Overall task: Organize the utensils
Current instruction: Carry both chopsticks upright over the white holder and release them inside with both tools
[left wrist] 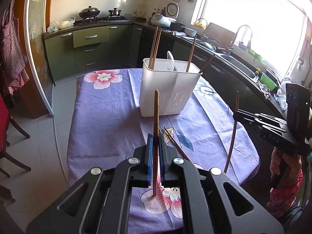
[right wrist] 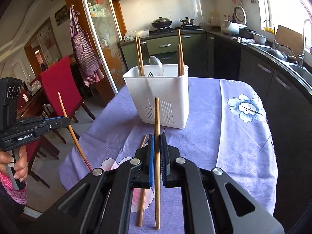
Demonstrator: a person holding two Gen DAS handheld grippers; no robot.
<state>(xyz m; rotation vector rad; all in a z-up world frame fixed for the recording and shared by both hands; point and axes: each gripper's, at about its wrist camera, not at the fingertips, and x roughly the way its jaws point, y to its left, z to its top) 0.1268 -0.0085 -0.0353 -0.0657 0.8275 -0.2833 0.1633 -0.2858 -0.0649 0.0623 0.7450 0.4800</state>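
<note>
My left gripper (left wrist: 155,138) is shut on a brown chopstick (left wrist: 156,117) that stands upright between its blue pads. My right gripper (right wrist: 157,136) is likewise shut on another upright chopstick (right wrist: 157,115). Each gripper shows in the other's view, the right gripper (left wrist: 236,114) at the right and the left gripper (right wrist: 67,120) at the left, both above the table. Ahead stands a white utensil caddy (left wrist: 167,89) (right wrist: 156,97) with several chopsticks, a white spoon (right wrist: 156,61) and a fork (right wrist: 150,74) in it. A loose chopstick (right wrist: 142,195) lies on the cloth near me.
The table has a purple floral cloth (left wrist: 109,107). A red chair (right wrist: 58,85) stands at its left side. Dark kitchen counters with a sink (left wrist: 239,66) run along the right. A person's hands (right wrist: 19,165) hold both gripper handles.
</note>
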